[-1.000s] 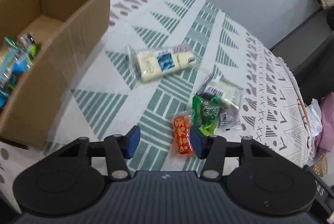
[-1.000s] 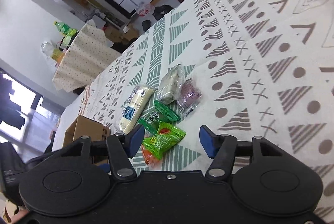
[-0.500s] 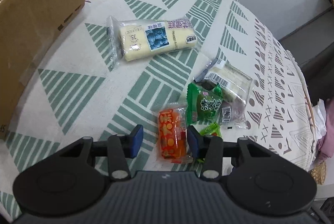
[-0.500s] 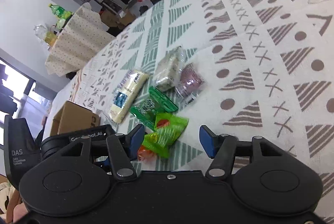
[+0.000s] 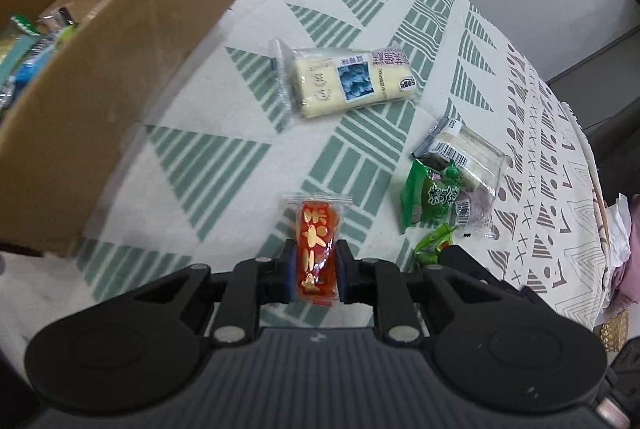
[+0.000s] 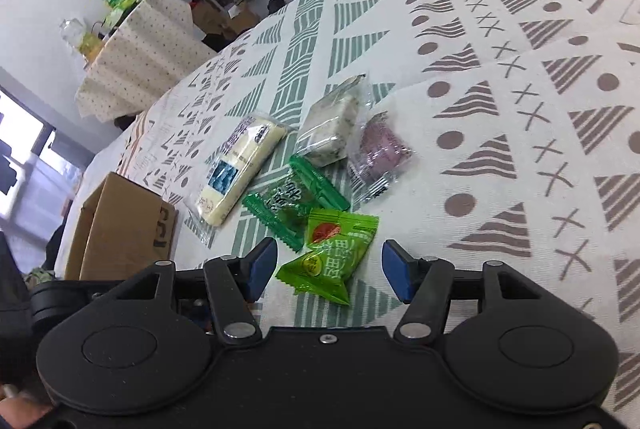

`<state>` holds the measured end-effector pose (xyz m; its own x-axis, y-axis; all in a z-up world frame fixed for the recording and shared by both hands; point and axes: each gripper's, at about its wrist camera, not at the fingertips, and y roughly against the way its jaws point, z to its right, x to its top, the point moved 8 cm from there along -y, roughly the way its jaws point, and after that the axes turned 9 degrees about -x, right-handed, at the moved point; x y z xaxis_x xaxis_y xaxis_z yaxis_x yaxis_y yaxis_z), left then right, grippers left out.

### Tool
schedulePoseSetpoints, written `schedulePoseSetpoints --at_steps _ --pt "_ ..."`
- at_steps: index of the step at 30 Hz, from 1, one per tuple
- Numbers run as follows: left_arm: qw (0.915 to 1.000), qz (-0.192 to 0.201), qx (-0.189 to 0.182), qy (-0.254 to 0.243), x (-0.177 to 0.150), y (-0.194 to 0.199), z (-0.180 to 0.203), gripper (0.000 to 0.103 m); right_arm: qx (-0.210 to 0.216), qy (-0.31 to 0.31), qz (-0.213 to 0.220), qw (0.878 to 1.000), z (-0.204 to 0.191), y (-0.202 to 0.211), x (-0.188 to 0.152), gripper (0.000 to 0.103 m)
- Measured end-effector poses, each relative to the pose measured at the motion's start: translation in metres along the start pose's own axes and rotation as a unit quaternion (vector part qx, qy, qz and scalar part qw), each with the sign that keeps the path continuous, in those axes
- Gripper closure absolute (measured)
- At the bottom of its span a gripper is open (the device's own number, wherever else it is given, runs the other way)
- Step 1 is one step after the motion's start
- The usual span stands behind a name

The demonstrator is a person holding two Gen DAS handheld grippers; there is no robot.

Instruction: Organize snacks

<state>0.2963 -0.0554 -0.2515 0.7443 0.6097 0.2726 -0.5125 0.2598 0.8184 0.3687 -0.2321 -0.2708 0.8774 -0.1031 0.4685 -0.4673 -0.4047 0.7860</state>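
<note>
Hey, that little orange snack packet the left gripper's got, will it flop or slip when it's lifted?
The orange packet looks small and flat, so probably light. The left gripper pinches it near one end, so the free end may droop slightly. Its glossy wrapper could slip a little.

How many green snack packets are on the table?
2: a dark green packet beside the purple one, and a bright green packet between the right gripper's open fingers. The box may hide more.
</note>
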Motion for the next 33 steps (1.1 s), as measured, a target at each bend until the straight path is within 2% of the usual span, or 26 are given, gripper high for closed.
schedulePoseSetpoints --at_steps 2,4,6,10,18,33 --pt "1.0 0.001 -0.003 0.0 -0.001 0.006 -0.001 0.085 -0.008 0.001 0.003 1.0 0.003 -0.003 -0.001 0.051" --pt "1.0 0.005 -0.005 -0.002 -0.001 0.013 -0.002 0.085 -0.011 -0.006 0.004 1.0 0.008 -0.006 -0.002 0.067" --pt "0.9999 0.009 -0.009 -0.005 -0.001 0.02 -0.003 0.085 -0.012 -0.012 -0.002 1.0 0.013 -0.005 -0.003 0.075" --pt "0.9996 0.02 -0.015 -0.016 0.0 0.037 0.0 0.085 -0.021 -0.016 -0.004 1.0 0.012 0.006 -0.007 0.077" --pt "0.9984 0.031 -0.033 -0.033 -0.011 0.074 0.009 0.085 -0.003 -0.008 0.015 1.0 -0.007 0.044 -0.024 0.077" --pt "0.9932 0.063 -0.061 -0.076 -0.013 0.142 0.021 0.085 0.004 -0.013 0.068 0.998 -0.042 0.116 -0.033 0.077"
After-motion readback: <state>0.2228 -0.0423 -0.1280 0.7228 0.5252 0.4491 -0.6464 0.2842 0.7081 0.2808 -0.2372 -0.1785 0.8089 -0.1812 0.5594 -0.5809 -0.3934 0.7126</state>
